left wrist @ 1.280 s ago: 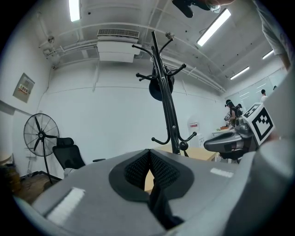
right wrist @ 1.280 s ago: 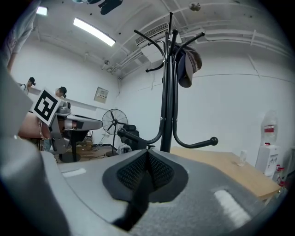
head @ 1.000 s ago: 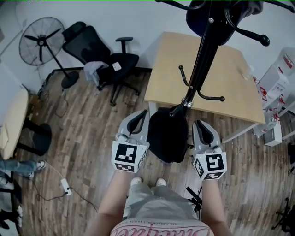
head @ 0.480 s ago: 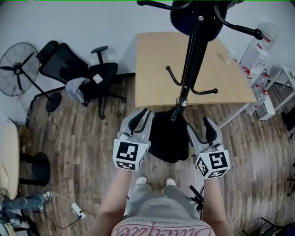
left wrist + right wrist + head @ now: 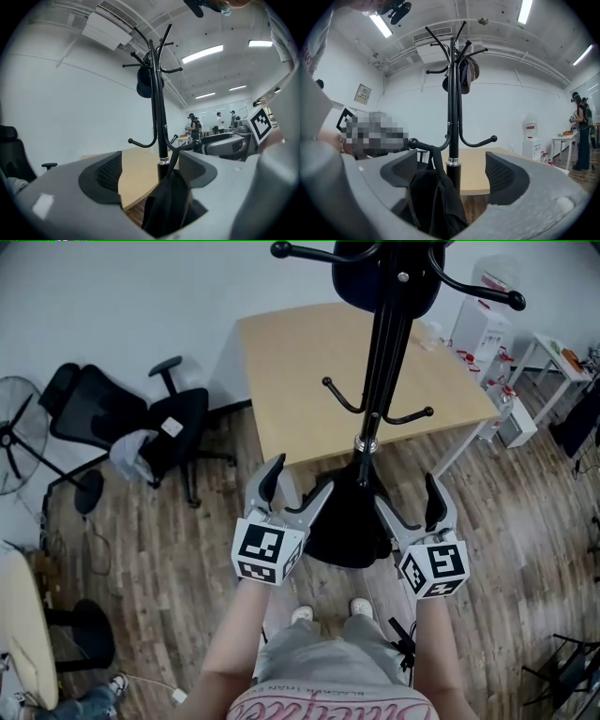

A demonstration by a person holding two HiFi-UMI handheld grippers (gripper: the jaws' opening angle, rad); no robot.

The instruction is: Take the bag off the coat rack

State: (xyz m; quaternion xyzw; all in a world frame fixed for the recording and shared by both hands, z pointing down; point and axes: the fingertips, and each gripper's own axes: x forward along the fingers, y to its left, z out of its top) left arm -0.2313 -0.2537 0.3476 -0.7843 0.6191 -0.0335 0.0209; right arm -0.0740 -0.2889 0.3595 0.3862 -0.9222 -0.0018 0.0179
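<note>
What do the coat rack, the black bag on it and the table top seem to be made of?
The coat rack: probably metal, painted glossy black; thin curved hooks and a silver ring on the pole.
The bag: soft matte black fabric; it hangs limp in folds.
The table top: pale wood or wood-look laminate, smooth; I cannot tell which.

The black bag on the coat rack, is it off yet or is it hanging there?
Not yet. Done: both grippers sit beside the black fabric bag. In hand: the left gripper and the right gripper have their jaws opening; the bag shows in each gap, not pinched. Left: grip the bag and lift its strap off the lower hook of the black metal coat rack.
</note>
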